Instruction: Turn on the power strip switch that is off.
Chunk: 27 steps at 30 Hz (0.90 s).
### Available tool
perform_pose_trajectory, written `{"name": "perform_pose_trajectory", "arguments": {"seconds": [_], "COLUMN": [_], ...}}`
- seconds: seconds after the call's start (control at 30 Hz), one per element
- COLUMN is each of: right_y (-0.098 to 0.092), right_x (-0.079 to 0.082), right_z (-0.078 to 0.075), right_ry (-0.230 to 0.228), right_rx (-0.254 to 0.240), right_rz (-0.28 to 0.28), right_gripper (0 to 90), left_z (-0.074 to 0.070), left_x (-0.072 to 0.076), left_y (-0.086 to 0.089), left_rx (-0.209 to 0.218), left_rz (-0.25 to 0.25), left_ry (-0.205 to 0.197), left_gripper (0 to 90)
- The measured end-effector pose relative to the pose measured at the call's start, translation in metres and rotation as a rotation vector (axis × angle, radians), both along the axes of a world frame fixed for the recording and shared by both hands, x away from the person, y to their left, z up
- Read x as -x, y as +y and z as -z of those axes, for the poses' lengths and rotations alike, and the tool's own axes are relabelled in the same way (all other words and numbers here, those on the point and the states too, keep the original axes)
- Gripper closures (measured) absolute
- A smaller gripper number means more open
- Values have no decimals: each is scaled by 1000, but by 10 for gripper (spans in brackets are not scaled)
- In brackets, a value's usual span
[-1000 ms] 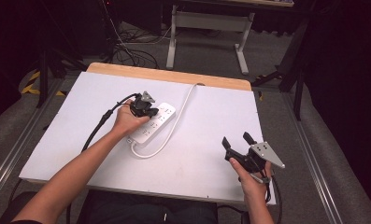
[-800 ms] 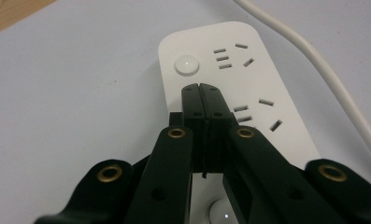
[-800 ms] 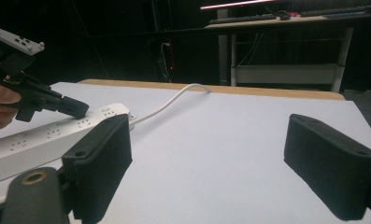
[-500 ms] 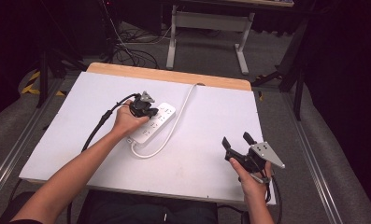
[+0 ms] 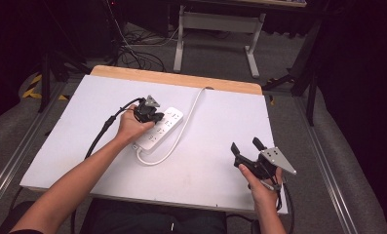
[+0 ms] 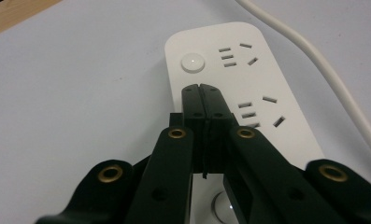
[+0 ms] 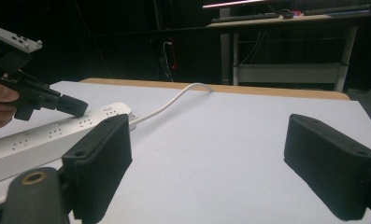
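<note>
At the left of the high view the left gripper (image 5: pixel 151 111) hung over the white power strip (image 5: pixel 160 130), which lay on the white bench (image 5: pixel 74 126) left of its middle, slanted from near left to far right; its jaws were clenched, pad against pad, with nothing between them; in the left gripper view the closed tips sat over the strip's top face, just short of the round button (image 6: pixel 193 62) and beside the rows of socket slots, though whether they touched the plastic I cannot tell; the strip's white cord (image 5: pixel 193 109) ran from its near end in a loop and on to the bench's far wooden edge; farther right, well apart from the strip and near the bench's front right corner, the right gripper (image 5: pixel 249 148) was held up in the person's hand; its jaws stood released, wide apart and empty, with bare bench showing between them in the right gripper view.
</note>
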State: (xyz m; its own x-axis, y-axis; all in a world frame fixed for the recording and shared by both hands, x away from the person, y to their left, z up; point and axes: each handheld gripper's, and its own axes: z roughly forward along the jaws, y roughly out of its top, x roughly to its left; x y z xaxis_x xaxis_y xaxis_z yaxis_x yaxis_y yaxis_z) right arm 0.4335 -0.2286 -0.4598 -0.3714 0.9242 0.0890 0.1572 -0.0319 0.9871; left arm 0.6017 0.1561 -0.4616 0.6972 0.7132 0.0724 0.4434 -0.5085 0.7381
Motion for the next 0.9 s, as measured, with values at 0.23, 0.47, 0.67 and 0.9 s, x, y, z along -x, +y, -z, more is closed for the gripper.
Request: {"name": "perform_pose_trajectory", "arguments": {"seconds": [0.23,0.47,0.67,0.9], "right_y": [0,1,1,1], "right_x": [-1,-1,-2,-2], "right_z": [0,0,0,-1], "right_ry": [0,-3,0,-1], "right_rx": [-4,-3,-3,-3], "right_rz": [1,-3,-7,-6], "right_gripper": [158,158,158,159], "left_z": [0,-5,-11,-27], "left_x": [-2,1,6,14], "left_y": [8,18,20,30], "left_rx": [12,44,65,124], "left_rz": [-38,-79,-86,-91], "left_ry": [-5,-67,-92,-127], "left_gripper": [900,900,900,900]}}
